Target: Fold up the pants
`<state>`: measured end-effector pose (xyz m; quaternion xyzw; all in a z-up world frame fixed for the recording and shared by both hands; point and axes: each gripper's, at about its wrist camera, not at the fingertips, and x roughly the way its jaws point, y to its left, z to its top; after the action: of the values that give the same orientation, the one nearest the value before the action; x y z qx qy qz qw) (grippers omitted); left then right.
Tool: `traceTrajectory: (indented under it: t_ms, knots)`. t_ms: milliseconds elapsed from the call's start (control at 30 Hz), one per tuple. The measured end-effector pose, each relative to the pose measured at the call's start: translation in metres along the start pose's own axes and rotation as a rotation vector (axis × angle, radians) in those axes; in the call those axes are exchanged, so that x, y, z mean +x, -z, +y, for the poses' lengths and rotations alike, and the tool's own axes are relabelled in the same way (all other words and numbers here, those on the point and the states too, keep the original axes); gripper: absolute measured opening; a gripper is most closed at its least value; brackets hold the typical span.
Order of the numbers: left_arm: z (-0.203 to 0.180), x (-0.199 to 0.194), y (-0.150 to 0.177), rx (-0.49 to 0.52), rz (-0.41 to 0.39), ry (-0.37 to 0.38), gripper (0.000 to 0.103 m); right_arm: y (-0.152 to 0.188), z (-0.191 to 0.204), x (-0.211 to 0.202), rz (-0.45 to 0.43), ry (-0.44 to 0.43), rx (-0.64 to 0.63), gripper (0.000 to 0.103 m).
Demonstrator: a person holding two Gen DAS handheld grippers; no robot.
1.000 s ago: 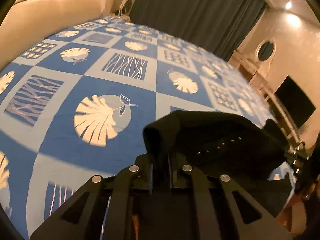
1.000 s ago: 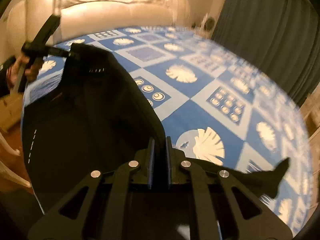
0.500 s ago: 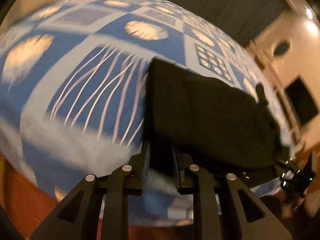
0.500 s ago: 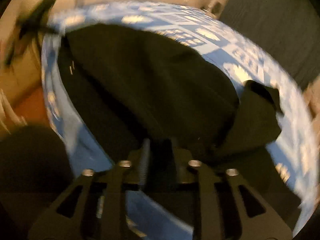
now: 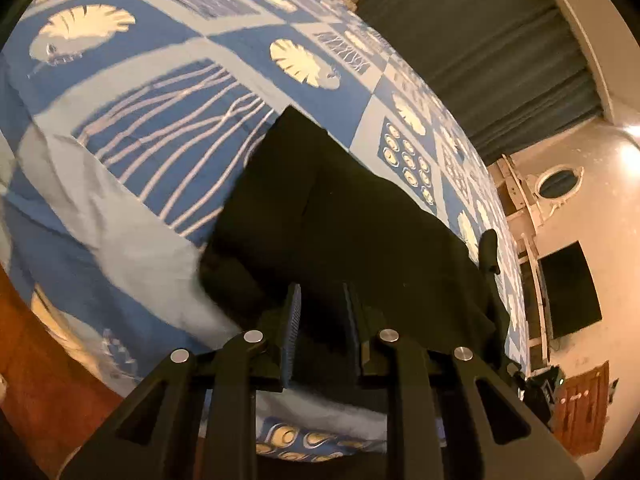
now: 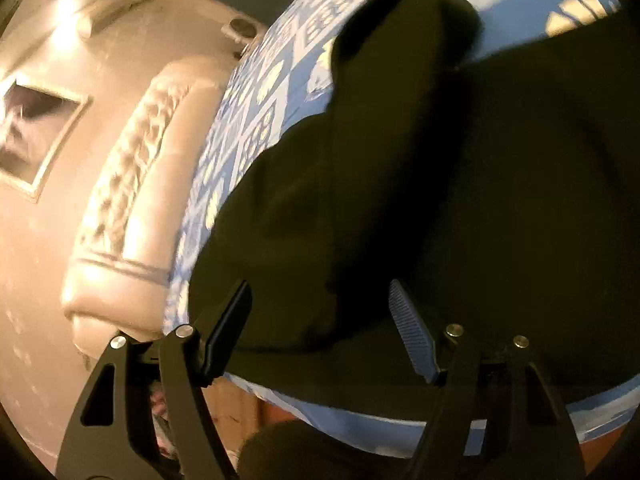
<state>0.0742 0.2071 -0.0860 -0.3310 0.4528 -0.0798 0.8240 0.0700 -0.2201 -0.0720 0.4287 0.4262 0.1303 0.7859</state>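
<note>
Black fabric pants lie in a folded heap on a bed covered by a blue-and-white patchwork bedspread with leaf motifs, filling the centre and lower right of the left wrist view, near the bed's lower edge. The left tool, at bottom centre, has its two ribbed fingers set a narrow gap apart, with dark cloth lying between and beyond them; whether the pads actually press the fabric cannot be told. In the right wrist view, the right tool is spread wide at the bottom of the frame, its fingers well apart over the pants, which fill the centre and right of the frame. A cream tufted headboard runs down the left, beside the bedspread. Dark curtains hang at upper right of the left view.
</note>
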Motion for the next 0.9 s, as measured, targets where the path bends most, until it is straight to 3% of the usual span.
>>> traceTrajectory:
  t_ms: [133, 267, 433, 533, 767, 867, 900]
  knots:
    - [0.012, 0.009, -0.001, -0.086, 0.004, 0.025, 0.022, -0.006, 0.005, 0.007, -0.015, -0.014, 0.013, 0.077]
    - [0.023, 0.015, -0.004, -0.164, 0.01, 0.057, 0.022, -0.01, 0.005, 0.01, -0.029, -0.011, 0.015, 0.078]
    - [0.026, 0.008, 0.002, -0.257, -0.004, 0.044, 0.019, -0.006, -0.003, -0.001, -0.052, 0.002, 0.061, 0.078]
    - [0.028, -0.002, 0.012, -0.257, -0.036, -0.014, 0.019, -0.001, -0.008, -0.007, -0.055, 0.017, 0.057, 0.078]
    - [0.036, 0.002, 0.011, -0.32, -0.055, 0.016, 0.02, -0.002, -0.004, -0.001, -0.055, 0.024, 0.041, 0.084]
    - [0.038, -0.002, 0.011, -0.341, -0.079, 0.034, 0.028, -0.001, -0.003, -0.001, -0.055, 0.019, 0.037, 0.085]
    - [0.039, -0.004, 0.011, -0.348, -0.086, 0.049, 0.035, -0.001, -0.002, -0.001, -0.055, 0.02, 0.033, 0.085]
